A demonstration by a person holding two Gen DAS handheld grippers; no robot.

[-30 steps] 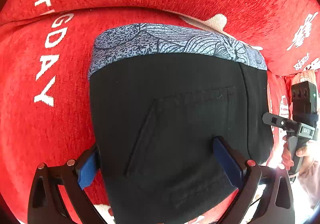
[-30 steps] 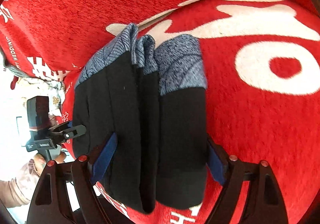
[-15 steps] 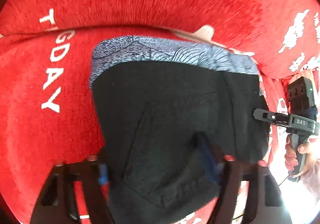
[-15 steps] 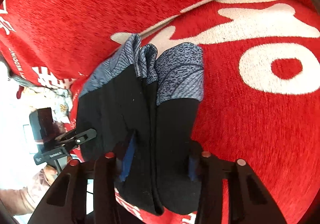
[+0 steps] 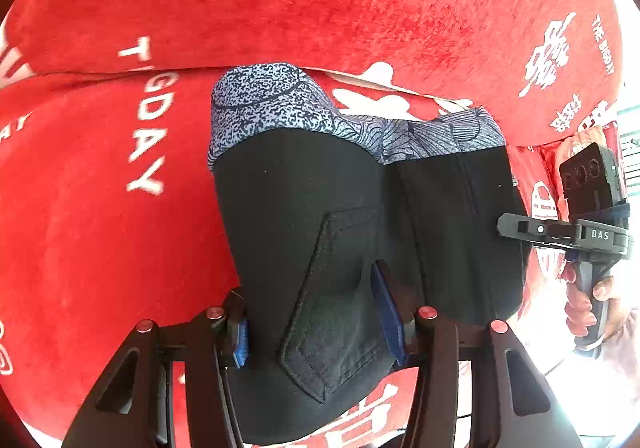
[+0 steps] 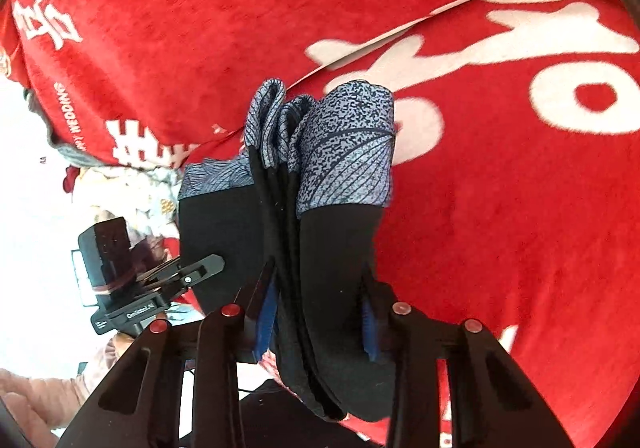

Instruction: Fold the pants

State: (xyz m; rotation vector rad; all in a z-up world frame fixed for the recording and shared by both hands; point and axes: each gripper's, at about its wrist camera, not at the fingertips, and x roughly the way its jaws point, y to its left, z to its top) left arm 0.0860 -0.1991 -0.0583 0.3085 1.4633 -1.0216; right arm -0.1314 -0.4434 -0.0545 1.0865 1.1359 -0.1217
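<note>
Both grippers are clamping the folded black pants [image 5: 340, 232]: left gripper [image 5: 316, 324] pinching the pocket edge, right gripper [image 6: 320, 320] squeezing stacked layers, jaws just closing.

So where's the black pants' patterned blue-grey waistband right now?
In both wrist views the patterned blue-grey waistband tops the black pants, farthest from each claw, against the red printed blanket.

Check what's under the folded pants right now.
Under the pants lies the red blanket with white lettering, showing all around them. The part directly beneath is covered, so anything there is unseen. Left gripper and right gripper, jaws just closing, clamp the near end.
</note>
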